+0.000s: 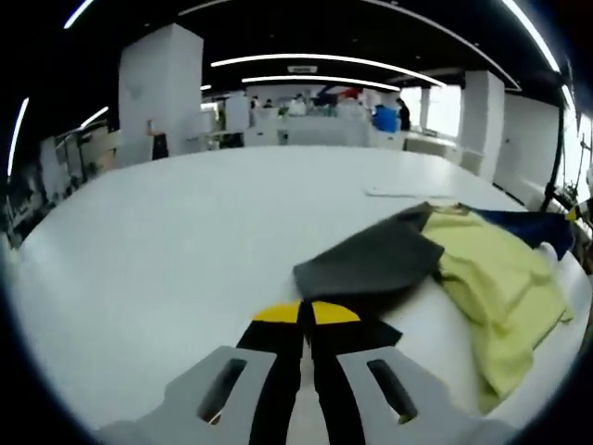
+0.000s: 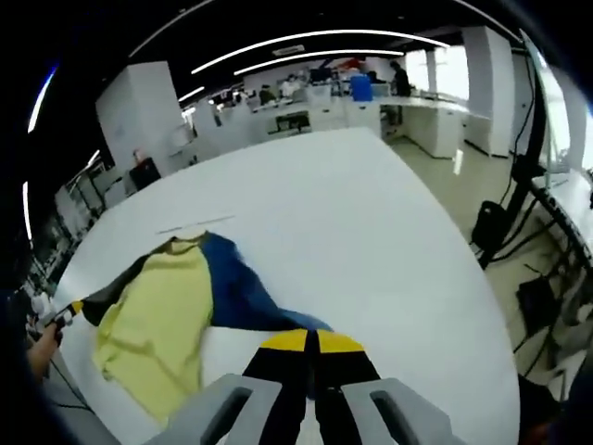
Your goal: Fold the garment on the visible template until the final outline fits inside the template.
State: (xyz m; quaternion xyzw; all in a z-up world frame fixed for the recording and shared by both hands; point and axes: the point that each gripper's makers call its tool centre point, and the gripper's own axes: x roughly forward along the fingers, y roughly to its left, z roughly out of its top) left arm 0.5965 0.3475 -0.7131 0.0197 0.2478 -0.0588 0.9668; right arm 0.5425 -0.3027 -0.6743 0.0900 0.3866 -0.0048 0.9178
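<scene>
The garment lies bunched on the white table (image 1: 185,250), with a yellow-green body (image 1: 496,278), a grey part (image 1: 371,260) and a navy blue part (image 1: 523,222). My left gripper (image 1: 307,312) is shut, its yellow tips pinching the grey part's near edge. It also appears at the far left of the right gripper view as the left gripper (image 2: 67,313), holding the dark end. My right gripper (image 2: 311,340) is shut on the tip of the blue part (image 2: 246,297). The yellow-green body (image 2: 157,320) sags between the two ends. A thin flat white sheet (image 1: 408,193) lies just beyond the garment.
The table's right edge (image 2: 473,306) drops to the floor, where black stands and cables (image 2: 505,222) sit. A person's hand (image 2: 42,354) shows at the left. Desks, white pillars and people stand far behind (image 1: 306,116).
</scene>
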